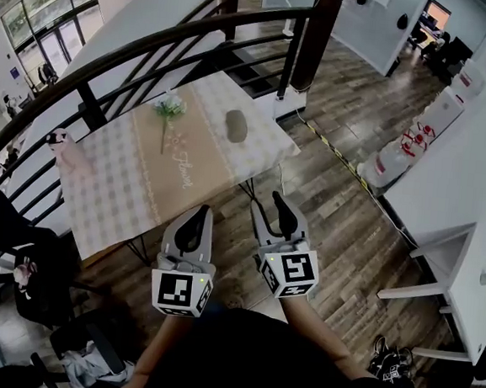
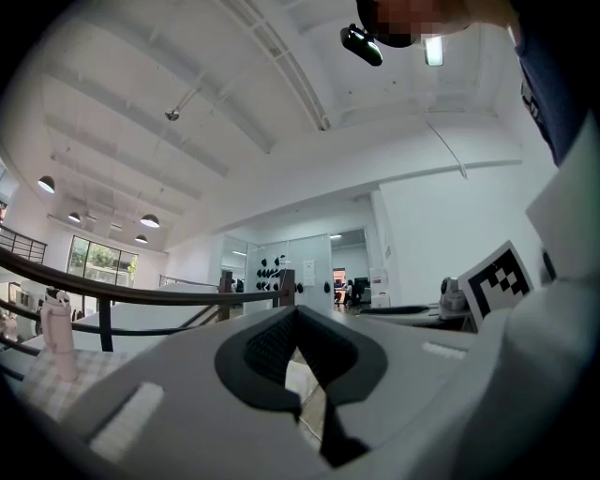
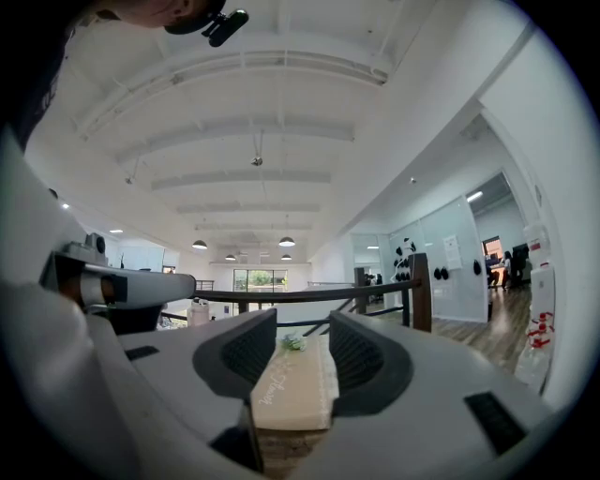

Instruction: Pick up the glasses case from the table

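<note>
The glasses case [image 1: 236, 126] is a grey oval lying on the beige runner of a checkered table [image 1: 108, 194], far ahead of both grippers. My left gripper [image 1: 199, 215] hovers over the floor at the table's near edge; in the left gripper view [image 2: 296, 314] its pad tips meet and nothing is held. To its right my right gripper [image 1: 268, 202] is also short of the table. The right gripper view [image 3: 302, 328] shows a clear gap between its pads, with the runner [image 3: 291, 394] showing through. The case is not in either gripper view.
A white flower [image 1: 169, 106] lies on the runner left of the case, and a small pink figure [image 1: 59, 141] stands at the table's left end. A curved black railing [image 1: 155, 42] runs behind the table. Water jugs [image 1: 389, 164] and a white desk [image 1: 439, 274] are at the right.
</note>
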A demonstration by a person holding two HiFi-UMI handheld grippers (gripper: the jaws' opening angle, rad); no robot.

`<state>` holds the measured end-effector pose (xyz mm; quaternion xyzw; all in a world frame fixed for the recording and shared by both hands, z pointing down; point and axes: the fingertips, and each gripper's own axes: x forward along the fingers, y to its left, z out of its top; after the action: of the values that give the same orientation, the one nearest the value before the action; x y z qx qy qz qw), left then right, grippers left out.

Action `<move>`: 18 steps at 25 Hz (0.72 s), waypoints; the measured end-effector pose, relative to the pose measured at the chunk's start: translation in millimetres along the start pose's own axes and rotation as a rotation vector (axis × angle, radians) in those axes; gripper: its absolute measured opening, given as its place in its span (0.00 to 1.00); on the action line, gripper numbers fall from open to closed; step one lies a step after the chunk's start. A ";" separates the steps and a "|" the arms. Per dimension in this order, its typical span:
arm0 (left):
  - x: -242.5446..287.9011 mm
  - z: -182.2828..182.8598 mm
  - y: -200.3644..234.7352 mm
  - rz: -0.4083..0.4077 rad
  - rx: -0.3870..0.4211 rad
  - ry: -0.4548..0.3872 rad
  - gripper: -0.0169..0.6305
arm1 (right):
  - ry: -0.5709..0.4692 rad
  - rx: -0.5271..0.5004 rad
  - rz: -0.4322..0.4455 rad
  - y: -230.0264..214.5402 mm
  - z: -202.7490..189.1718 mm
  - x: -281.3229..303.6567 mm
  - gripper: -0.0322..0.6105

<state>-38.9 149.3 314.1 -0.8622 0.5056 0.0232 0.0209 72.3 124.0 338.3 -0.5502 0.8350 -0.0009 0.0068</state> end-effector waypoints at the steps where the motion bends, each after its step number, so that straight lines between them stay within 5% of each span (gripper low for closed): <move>1: 1.6 -0.2 0.8 0.000 0.000 -0.001 0.04 | 0.001 0.000 -0.001 -0.8 -1.0 1.1 0.27; 18: 20.9 -9.4 2.3 -0.011 -0.005 0.030 0.04 | 0.039 0.018 -0.002 -15.5 -15.1 11.9 0.27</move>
<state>-30.6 129.3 322.1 -0.8652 0.5012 0.0115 0.0112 81.7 106.9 353.4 -0.5510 0.8343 -0.0190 -0.0045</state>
